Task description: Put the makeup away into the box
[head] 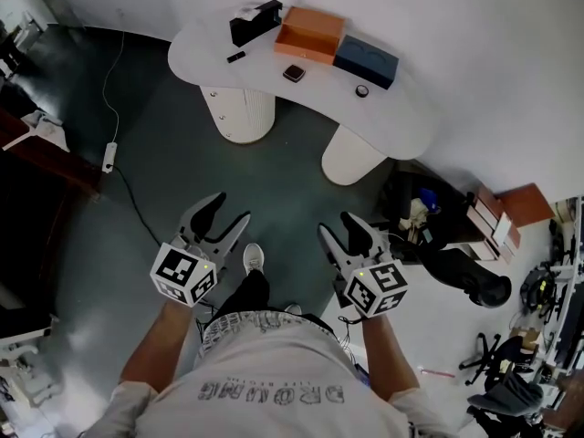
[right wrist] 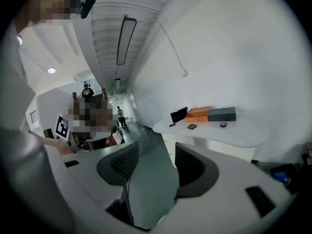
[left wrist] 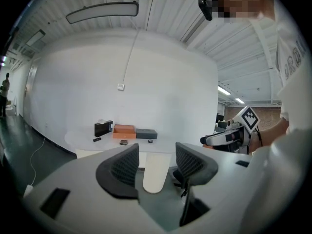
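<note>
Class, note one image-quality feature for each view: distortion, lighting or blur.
Head view: even light, the white table sharp, the room's edges bowed. Left gripper view: a fisheye circle with black corners, the ceiling lamp bent into a curve. Right gripper view: the same fisheye, the wall bright and washed out.

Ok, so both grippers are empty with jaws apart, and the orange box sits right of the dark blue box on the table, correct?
Not quite. The head view shows the orange box sitting left of the dark blue box on the table, not right of it. The rest holds: the left gripper and right gripper are both empty with jaws apart.
</note>
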